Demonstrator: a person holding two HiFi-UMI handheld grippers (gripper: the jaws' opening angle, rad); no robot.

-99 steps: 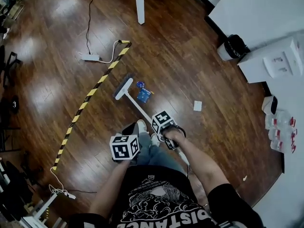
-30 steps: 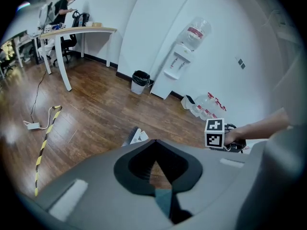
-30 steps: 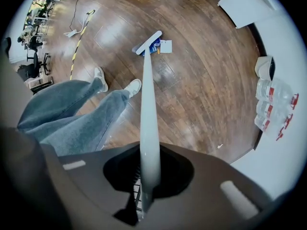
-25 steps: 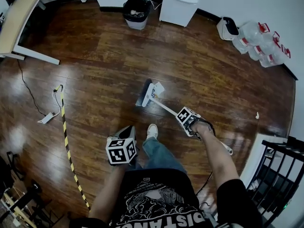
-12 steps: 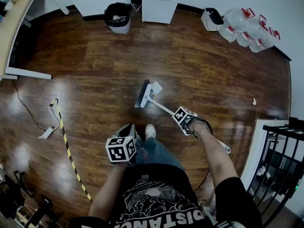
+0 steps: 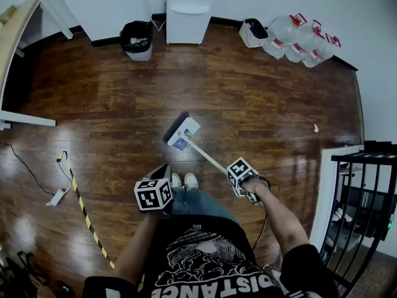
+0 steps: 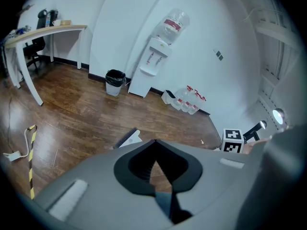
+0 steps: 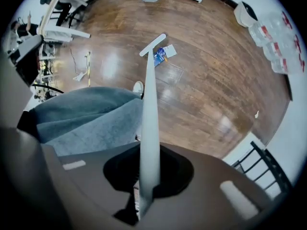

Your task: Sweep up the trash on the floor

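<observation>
A white broom (image 6: 183, 131) rests its head on the wooden floor ahead of my feet, and its long handle (image 8: 149, 114) runs back into my right gripper (image 6: 237, 174), which is shut on it. A blue packet (image 8: 159, 55) and a white paper (image 8: 171, 51) lie against the broom head. A small white scrap (image 6: 316, 128) lies far right near the railing. My left gripper (image 6: 160, 177) hangs by my left leg, its jaws shut with nothing between them (image 7: 153, 143).
A black trash bin (image 6: 137, 40), a water dispenser (image 6: 188, 2), a white bin (image 6: 253, 33) and water bottles (image 6: 298, 37) line the far wall. A table (image 6: 15, 23) stands far left, striped tape (image 6: 80, 210) and a power strip (image 6: 54, 197) lie left, and a black railing (image 6: 366, 191) stands right.
My view has turned, so the far wall, bin and dispenser now show. The broom head slid nearer my feet and a little left with the trash. Both grippers keep their grip state.
</observation>
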